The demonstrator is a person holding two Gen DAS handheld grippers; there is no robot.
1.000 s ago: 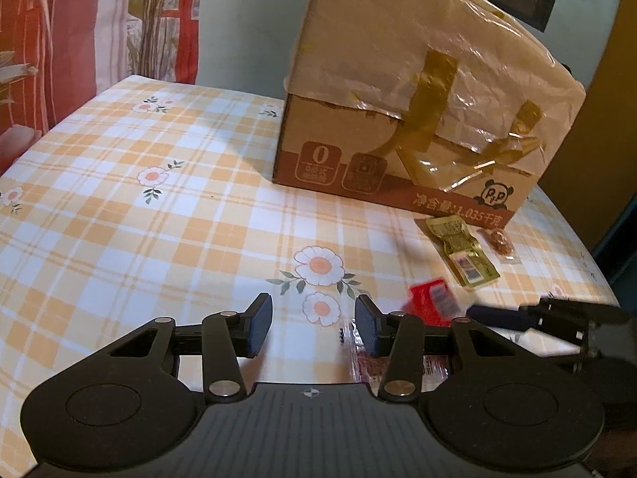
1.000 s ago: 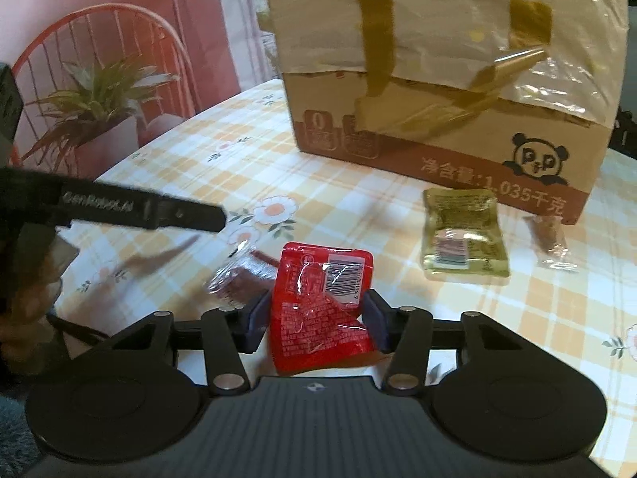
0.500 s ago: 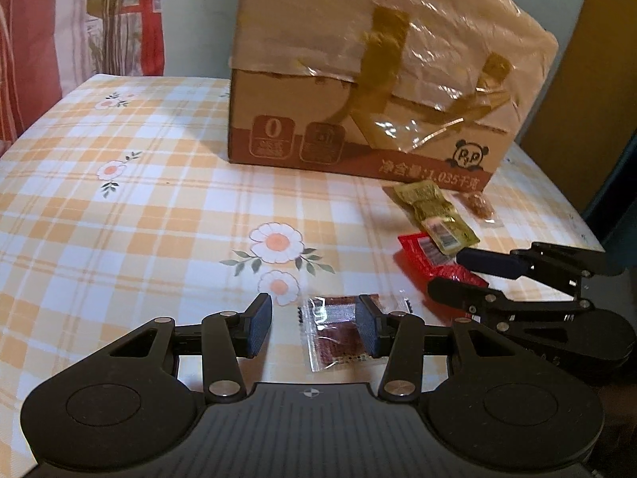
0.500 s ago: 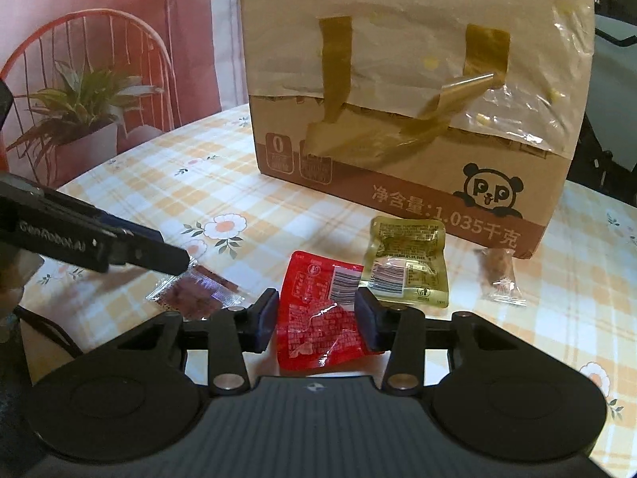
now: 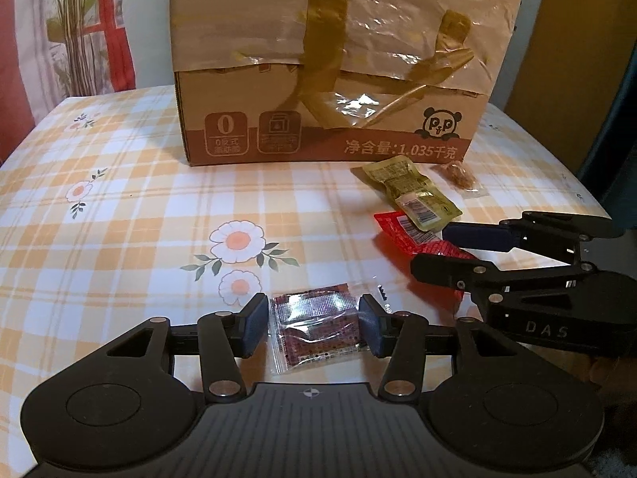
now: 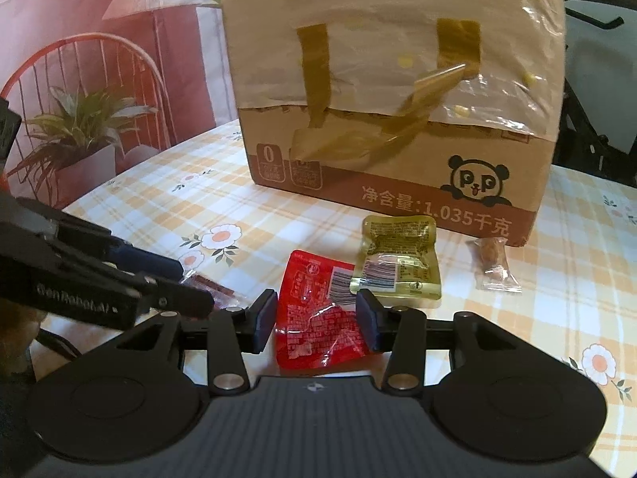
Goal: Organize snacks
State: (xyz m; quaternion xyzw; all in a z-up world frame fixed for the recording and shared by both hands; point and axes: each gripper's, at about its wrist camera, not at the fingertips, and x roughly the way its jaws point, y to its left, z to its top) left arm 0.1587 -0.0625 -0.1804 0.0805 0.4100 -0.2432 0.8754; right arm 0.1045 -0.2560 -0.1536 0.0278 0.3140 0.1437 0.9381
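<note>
My left gripper (image 5: 312,324) is opening around the dark pack (image 5: 316,328). My right gripper (image 6: 316,320) opens around the red pack (image 6: 318,310), so both can lift. Box (image 6: 394,99) waits at twelve o'clock.

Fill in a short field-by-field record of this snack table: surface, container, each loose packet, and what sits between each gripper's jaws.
Surface: orange-checked floral tablecloth
Container: taped brown cardboard box, at the back
Left gripper: jaws opening, clear packet of dark red snack between them
Right gripper: jaws opening, red foil packet between them
Also loose: yellow-green pouch overlapping the red packet; small clear-wrapped brown sweet by the box
</note>
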